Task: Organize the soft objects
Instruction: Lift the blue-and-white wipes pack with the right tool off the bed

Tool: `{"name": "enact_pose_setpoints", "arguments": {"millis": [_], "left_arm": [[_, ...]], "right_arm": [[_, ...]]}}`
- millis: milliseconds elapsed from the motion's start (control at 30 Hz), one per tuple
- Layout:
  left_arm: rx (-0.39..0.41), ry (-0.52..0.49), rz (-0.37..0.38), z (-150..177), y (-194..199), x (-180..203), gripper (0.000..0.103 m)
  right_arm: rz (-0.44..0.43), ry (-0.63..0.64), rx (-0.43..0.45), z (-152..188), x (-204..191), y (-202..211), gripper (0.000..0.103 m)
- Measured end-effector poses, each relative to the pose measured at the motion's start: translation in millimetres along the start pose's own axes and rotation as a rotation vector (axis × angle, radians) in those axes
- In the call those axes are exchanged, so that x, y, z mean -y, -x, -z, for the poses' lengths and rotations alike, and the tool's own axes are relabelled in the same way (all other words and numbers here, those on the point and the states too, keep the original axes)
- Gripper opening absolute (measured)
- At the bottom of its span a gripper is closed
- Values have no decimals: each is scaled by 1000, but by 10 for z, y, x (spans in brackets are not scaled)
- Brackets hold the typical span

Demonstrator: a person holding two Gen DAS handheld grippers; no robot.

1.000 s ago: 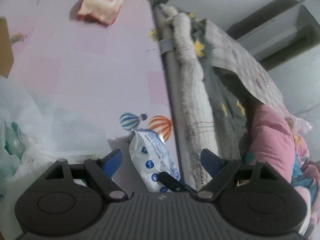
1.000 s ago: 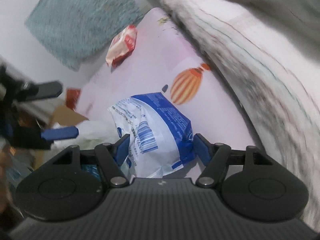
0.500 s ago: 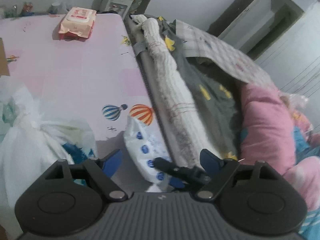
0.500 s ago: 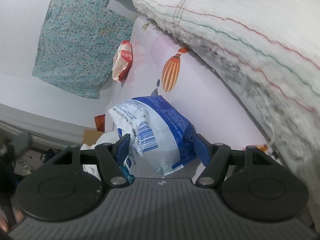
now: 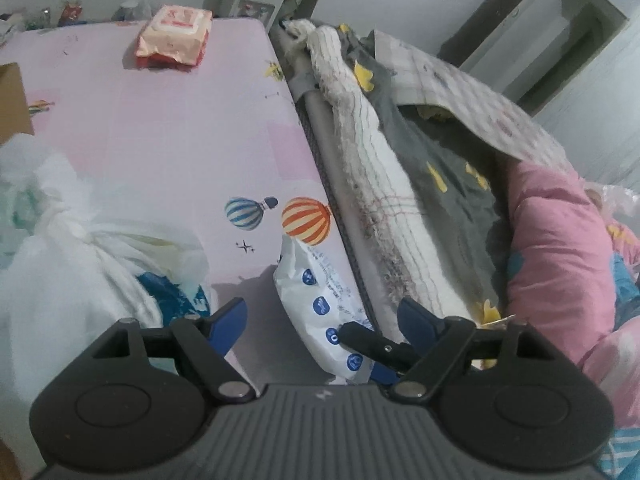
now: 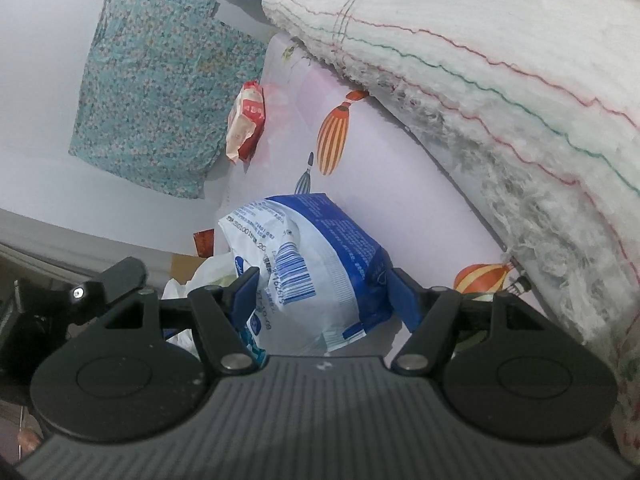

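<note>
The right gripper [image 6: 320, 300] has the blue-and-white soft pack [image 6: 308, 268] between its jaws, which are opening; both pads appear to contact the pack. The pack lies on the pink balloon-print table [image 5: 180, 140], at 5 o'clock of the orange balloon. The left gripper [image 5: 322, 318] hovers with jaws apart, holding nothing. An orange wipes pack [image 5: 174, 36] sits at 12 o'clock.

A pink desk [image 5: 168, 128] printed with hot-air balloons [image 5: 306, 220] is seen beside a grey rail [image 5: 320, 120]. A patterned teal cloth [image 6: 156, 96] is hung on the wall. A cardboard box [image 5: 12, 104] is seen at the desk's left edge.
</note>
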State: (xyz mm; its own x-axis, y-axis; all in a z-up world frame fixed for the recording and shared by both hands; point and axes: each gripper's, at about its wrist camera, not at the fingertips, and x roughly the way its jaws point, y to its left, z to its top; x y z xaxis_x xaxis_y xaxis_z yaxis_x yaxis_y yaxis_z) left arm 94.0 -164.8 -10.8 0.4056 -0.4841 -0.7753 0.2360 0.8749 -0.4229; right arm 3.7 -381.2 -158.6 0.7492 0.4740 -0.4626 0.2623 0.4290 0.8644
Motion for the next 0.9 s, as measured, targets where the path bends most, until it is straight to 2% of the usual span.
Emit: {"name": "enact_pose_setpoints", "arguments": {"millis": [367, 600, 767, 900], "left_arm": [[118, 14, -44, 310, 736, -282, 85], [137, -45, -53, 575, 787, -344, 85], [150, -57, -60, 615, 781, -372, 85], [191, -44, -54, 631, 947, -486, 85]], "right_arm": [[50, 65, -19, -53, -114, -38, 75], [130, 165, -19, -76, -256, -20, 81], [185, 226, -14, -89, -345, 5, 84], [229, 289, -8, -71, -444, 7, 84]]}}
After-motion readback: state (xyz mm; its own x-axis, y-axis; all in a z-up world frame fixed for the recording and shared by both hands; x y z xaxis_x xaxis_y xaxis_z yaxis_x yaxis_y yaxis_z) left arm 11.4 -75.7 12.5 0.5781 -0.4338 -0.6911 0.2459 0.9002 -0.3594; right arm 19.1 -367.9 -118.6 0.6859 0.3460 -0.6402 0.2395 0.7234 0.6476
